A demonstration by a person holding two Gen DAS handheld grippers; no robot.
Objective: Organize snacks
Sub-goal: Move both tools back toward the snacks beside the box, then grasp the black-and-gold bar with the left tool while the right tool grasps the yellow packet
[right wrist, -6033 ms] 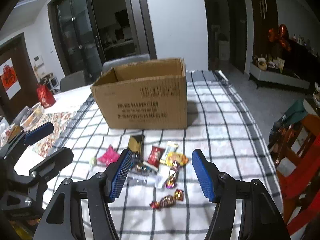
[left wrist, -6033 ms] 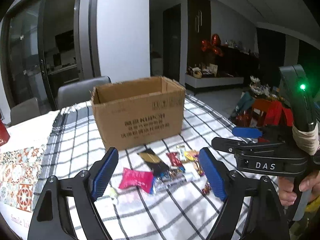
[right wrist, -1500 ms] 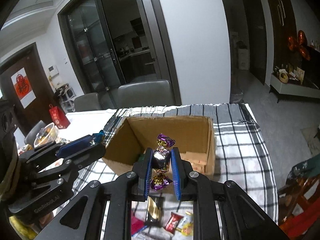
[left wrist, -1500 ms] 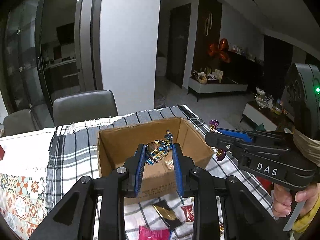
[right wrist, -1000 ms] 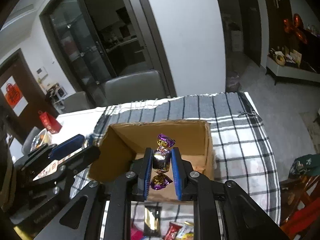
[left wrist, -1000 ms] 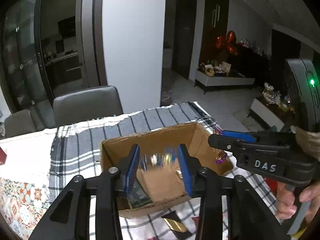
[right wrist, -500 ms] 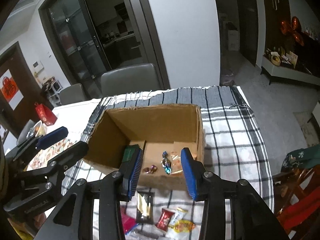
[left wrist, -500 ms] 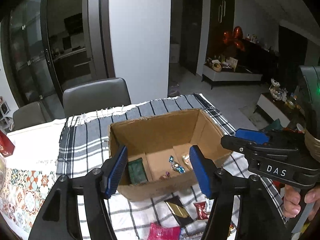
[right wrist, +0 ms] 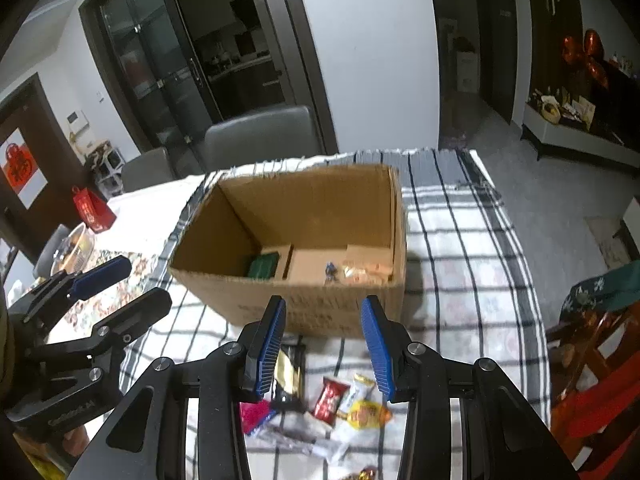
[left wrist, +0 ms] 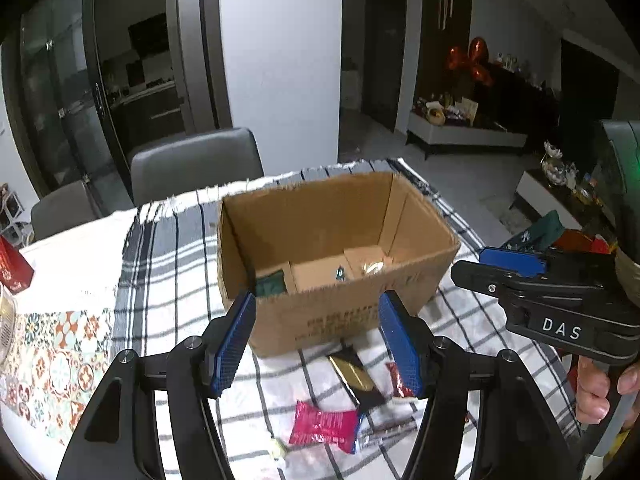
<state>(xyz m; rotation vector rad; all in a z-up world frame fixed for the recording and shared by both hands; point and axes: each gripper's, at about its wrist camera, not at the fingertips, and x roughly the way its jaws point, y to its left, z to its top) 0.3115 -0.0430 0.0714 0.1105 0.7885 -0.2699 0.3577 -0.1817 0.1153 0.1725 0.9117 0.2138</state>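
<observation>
An open cardboard box stands on the checked tablecloth. On its floor lie a green packet, a blue candy and a clear wrapped piece. My left gripper is open and empty, just in front of the box's near wall. To its right, my right gripper is also open and empty. On the cloth below them lie a pink packet, a black-gold packet, a red packet and a yellow packet.
Grey chairs stand behind the table. A red bag and a bowl sit at the left on a patterned cloth. The table's right edge drops toward a red stool.
Both grippers opened and let their wrapped candies fall into the box. Both then drew back and sank toward the near side, so the loose snacks come into view.
</observation>
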